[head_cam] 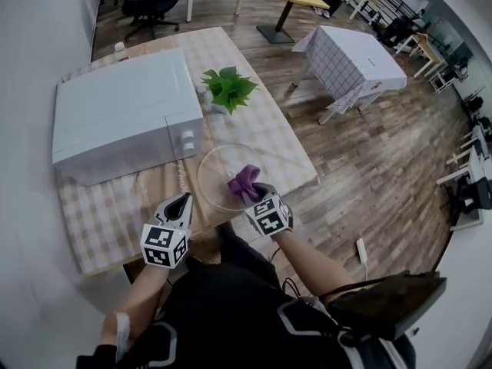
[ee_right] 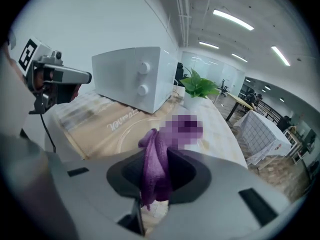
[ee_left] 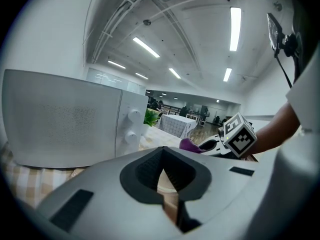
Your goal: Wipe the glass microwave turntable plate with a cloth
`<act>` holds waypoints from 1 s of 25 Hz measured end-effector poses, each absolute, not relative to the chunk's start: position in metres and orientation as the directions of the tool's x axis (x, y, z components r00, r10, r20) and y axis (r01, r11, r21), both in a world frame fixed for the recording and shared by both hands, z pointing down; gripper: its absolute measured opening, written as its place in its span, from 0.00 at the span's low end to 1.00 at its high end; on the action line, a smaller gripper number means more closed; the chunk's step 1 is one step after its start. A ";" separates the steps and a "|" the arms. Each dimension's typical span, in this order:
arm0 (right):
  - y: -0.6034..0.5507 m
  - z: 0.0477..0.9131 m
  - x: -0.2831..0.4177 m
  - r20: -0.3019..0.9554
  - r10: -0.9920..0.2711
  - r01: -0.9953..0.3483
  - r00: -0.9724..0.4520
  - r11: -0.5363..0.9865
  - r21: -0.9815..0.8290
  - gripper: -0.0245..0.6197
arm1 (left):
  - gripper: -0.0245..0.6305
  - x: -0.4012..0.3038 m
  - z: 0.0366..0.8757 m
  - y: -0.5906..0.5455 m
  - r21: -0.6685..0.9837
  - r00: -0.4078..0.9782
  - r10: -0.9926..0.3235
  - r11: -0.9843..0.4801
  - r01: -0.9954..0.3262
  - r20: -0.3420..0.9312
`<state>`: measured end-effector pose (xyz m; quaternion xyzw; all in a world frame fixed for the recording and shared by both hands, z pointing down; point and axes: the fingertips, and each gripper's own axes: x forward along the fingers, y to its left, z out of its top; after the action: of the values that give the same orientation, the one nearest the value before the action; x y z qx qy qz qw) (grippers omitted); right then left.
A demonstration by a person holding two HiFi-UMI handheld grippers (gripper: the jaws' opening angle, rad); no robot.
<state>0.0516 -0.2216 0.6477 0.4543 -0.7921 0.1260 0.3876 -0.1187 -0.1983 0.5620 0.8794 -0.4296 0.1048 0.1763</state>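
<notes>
The right tool (head_cam: pixel 251 193) was shut tight on a purple cloth (head_cam: pixel 244 181). In the right gripper view the cloth (ee_right: pixel 154 166) was pinched between the two jaws of the tool (ee_right: pixel 155 181), and a bunch of it stuck out past the tips.

The glass turntable plate (head_cam: pixel 211 169) lay flat on the desk (head_cam: pixel 270 138), right in front of the right tool. The desk had a checked cover on it. The cloth sat over the side of the plate nearest to the right tool. I could not tell if the cloth was pressing on the glass. In the right gripper view the plate (ee_right: pixel 122 132) showed just past the jaw tips.

The left tool (head_cam: pixel 183 201) was to the left of the right tool, and the two were near each other but not touching. Its tips pointed at the desk just beside the plate's edge. In the left gripper view the jaws of the left tool (ee_left: pixel 163 170) were together, and nothing was between them. The cloth (ee_left: pixel 188 145) showed ahead of it and to its right.

A white microwave (head_cam: pixel 121 114) stood on the desk beyond the left tool, with its door shut. A small green plant (head_cam: pixel 228 88) stood past the plate, far ahead of the right tool, just beside the microwave.
</notes>
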 end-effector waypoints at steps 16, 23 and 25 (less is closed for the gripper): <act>-0.356 0.664 -0.007 0.698 -0.613 -0.751 -0.370 0.640 0.164 0.18 | 0.04 -0.141 0.565 -0.229 0.220 0.523 -0.755 -0.475 -0.852 0.395; -0.363 0.691 -0.011 0.740 -0.575 -0.715 -0.349 0.674 0.187 0.18 | 0.04 -0.140 0.570 -0.230 0.226 0.513 -0.755 -0.461 -0.858 0.408; -0.358 0.692 -0.011 0.741 -0.573 -0.710 -0.352 0.679 0.188 0.18 | 0.04 -0.139 0.568 -0.230 0.226 0.518 -0.757 -0.466 -0.855 0.399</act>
<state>-0.0113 -0.3576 0.6924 0.3919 -0.8179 0.0829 0.4130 -0.1395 -0.2299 0.5682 0.8474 -0.4757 0.1221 0.2020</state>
